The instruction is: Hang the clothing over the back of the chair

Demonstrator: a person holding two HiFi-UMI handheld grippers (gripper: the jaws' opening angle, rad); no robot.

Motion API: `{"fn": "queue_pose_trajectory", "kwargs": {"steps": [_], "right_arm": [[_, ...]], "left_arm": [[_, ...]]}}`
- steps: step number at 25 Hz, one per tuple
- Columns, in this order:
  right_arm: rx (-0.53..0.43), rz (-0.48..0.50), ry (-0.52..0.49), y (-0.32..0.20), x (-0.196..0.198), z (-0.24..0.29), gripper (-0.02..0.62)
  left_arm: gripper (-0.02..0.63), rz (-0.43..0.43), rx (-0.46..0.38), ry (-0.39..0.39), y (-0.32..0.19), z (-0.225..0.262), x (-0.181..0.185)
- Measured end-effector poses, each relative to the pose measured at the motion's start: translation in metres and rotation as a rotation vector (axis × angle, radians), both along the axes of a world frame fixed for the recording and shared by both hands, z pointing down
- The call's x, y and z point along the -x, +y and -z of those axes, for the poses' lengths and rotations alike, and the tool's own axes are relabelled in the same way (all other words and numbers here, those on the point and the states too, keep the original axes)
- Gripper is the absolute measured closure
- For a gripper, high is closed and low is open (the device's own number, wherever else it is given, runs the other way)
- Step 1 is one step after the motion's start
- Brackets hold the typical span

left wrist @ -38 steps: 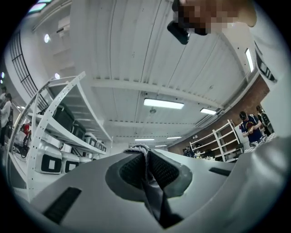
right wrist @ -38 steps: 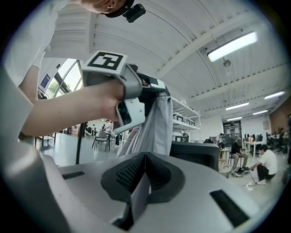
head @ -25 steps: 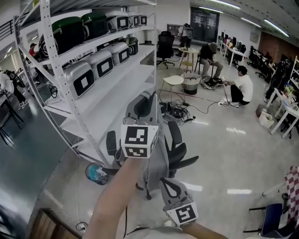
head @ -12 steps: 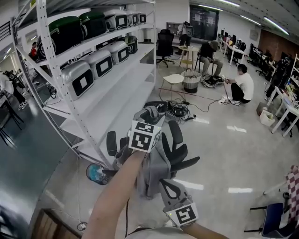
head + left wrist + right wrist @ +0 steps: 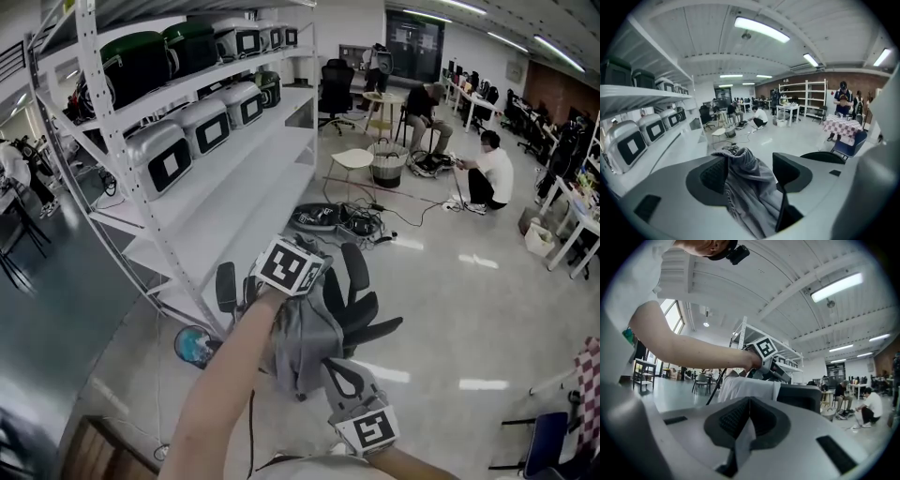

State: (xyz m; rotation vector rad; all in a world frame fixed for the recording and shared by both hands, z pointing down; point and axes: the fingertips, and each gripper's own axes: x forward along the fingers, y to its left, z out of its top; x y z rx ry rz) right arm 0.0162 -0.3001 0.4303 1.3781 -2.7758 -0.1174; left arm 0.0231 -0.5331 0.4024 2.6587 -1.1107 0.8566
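A grey garment (image 5: 302, 339) hangs draped over the back of a black office chair (image 5: 361, 298). My left gripper (image 5: 305, 281) is down at the top of the chair back. Its jaws have just been opening and now stand wide. In the left gripper view the garment (image 5: 745, 187) lies loose between the open left gripper (image 5: 750, 164), not pressed by the pads (image 5: 715, 173). Lower and nearer to me, my right gripper (image 5: 337, 370) is shut on a fold of the garment (image 5: 743, 439), pinched between the jaws of the right gripper (image 5: 749, 401).
A tall white shelving rack (image 5: 141, 216) loaded with cases stands close on the left of the chair. A blue round object (image 5: 192, 345) lies on the floor by its foot. Cables (image 5: 337, 220), a white stool (image 5: 349, 161) and seated people (image 5: 487, 173) are farther back.
My left gripper came down from high above the chair to the chair back, tipping forward, and its jaws opened off the garment, which now lies over the back. The right gripper stayed put.
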Motion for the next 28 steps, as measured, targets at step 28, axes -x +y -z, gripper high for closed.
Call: {"fn": "queue_pose_trajectory", "kwargs": {"steps": [28], "right_arm": [[-0.003, 0.066, -0.015, 0.003, -0.003, -0.001, 0.58]], "left_arm": [[0.382, 0.024, -0.086, -0.162, 0.031, 0.014, 0.019]]}}
